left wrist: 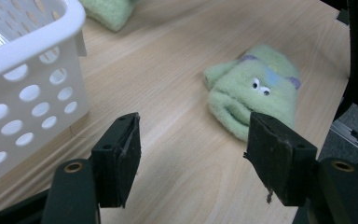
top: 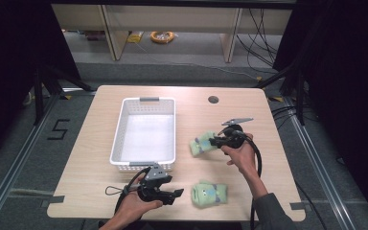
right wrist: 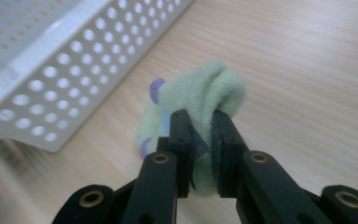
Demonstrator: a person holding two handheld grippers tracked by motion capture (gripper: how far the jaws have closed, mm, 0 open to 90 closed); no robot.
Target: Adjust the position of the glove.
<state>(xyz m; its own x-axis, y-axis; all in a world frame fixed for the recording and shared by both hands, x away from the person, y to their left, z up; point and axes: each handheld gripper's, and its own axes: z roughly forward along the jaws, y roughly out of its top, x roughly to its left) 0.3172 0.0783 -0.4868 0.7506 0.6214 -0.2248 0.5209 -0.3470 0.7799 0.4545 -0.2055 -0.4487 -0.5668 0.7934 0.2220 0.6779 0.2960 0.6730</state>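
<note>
High view: white basket on the wooden table; right gripper pinches one green sock just right of the basket, second green sock lies near the front edge beside the left gripper. Left gripper view: jaws spread wide, empty, the second sock flat on the table beyond them, basket wall at left. Right gripper view: jaws clamped on a fold of the first sock, beside the basket.

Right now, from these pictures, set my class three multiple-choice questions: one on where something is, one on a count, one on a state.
1. Where is the white basket?
A. Left of both socks
B. Between the socks
C. On the floor

2. How many green socks are on the table?
A. One
B. Two
C. Four

3. How is the right gripper?
A. Wide open
B. Shut on a sock
C. Inside the basket

Answers: 1 A, the far sock and the near sock both lie to its right. 2 B, the high view shows two. 3 B, its jaws pinch the far sock; the left gripper is open.
</note>
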